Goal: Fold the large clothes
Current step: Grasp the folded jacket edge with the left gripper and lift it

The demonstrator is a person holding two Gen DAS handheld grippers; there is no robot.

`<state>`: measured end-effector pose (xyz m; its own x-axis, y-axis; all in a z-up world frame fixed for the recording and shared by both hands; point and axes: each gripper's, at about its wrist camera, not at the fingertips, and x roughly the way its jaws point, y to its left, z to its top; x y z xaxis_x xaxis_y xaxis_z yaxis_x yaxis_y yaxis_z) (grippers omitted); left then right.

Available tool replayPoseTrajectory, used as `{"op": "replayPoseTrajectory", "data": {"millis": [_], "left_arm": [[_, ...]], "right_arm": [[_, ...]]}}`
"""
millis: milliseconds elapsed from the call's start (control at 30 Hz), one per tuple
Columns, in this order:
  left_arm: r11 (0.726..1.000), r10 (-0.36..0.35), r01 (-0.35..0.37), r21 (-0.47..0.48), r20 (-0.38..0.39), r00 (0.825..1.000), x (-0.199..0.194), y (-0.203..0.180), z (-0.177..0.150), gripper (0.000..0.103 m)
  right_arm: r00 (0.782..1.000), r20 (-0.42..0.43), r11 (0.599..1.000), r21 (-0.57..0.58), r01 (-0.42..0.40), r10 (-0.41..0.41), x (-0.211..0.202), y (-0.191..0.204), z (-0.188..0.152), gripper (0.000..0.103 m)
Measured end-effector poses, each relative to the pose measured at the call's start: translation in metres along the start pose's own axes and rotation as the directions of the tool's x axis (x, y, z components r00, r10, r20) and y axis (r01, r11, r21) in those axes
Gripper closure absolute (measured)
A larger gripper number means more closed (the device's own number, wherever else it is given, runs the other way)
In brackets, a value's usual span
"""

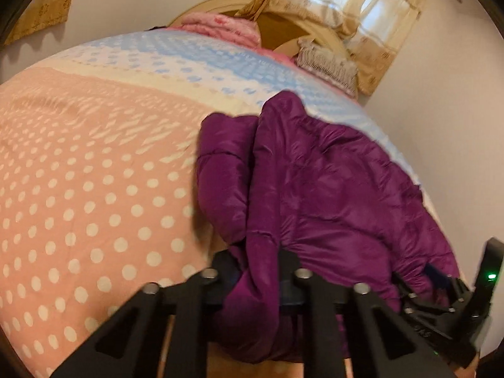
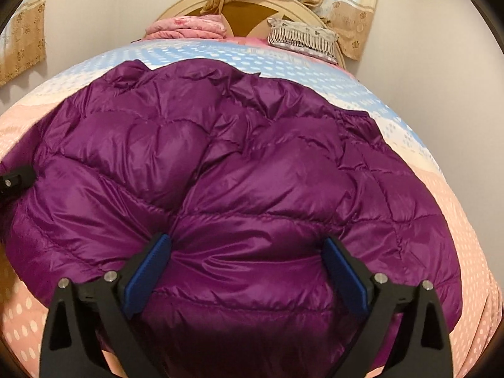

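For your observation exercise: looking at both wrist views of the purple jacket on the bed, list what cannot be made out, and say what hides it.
- Left wrist view: the left gripper fingertips, buried in the purple jacket.
- Right wrist view: the jacket's near hem, cut off by the bottom edge between the open fingers of the right gripper.
- Both views: the bedspread under the jacket.
- Left wrist view: the dot pattern, motion-blurred.

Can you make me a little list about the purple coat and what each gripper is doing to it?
garment: purple puffy jacket, lying on the bed
bed cover: polka-dot bedspread, pink and blue
left gripper: shut on a fold of the jacket
right gripper: open, jacket cloth between its blue pads, not pinched
at headboard: pink bedding, striped pillow
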<state>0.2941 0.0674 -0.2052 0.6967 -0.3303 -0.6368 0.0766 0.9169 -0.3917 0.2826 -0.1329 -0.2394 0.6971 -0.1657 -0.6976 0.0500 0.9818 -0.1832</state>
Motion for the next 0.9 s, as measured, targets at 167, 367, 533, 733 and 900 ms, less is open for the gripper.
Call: {"op": "replayPoseTrajectory", "data": {"millis": [167,367,533,733,900], "left_arm": [[0.999,-0.044,0.045,-0.024,0.046,0.998,-0.018,0.001,0.006,0.096],[0.996,-0.08,0.082,-0.031,0.064,0.995,-0.038,0.004,0.009,0.097],[0.995,-0.08,0.084,-0.063,0.058,0.995,-0.058,0.01,0.01,0.097],[0.997,-0.039,0.042,-0.063,0.046,0.998,-0.054,0.006,0.007,0.097],[0.996,-0.086,0.084,0.022,0.113,0.99,-0.075,-0.03,0.026,0.098]], "right_arm": [[1.0,-0.01,1.0,0.011,0.019,-0.019,-0.001,0.004,-0.001,0.004],[1.0,-0.011,1.0,0.011,0.027,-0.027,-0.006,0.019,-0.003,0.004],[1.0,-0.004,1.0,-0.001,0.002,-0.002,-0.012,0.027,-0.009,0.004],[1.0,-0.005,1.0,0.013,-0.024,0.024,-0.012,0.016,-0.013,0.004],[0.992,-0.026,0.992,0.03,-0.124,0.125,-0.017,-0.008,-0.005,0.006]]}}
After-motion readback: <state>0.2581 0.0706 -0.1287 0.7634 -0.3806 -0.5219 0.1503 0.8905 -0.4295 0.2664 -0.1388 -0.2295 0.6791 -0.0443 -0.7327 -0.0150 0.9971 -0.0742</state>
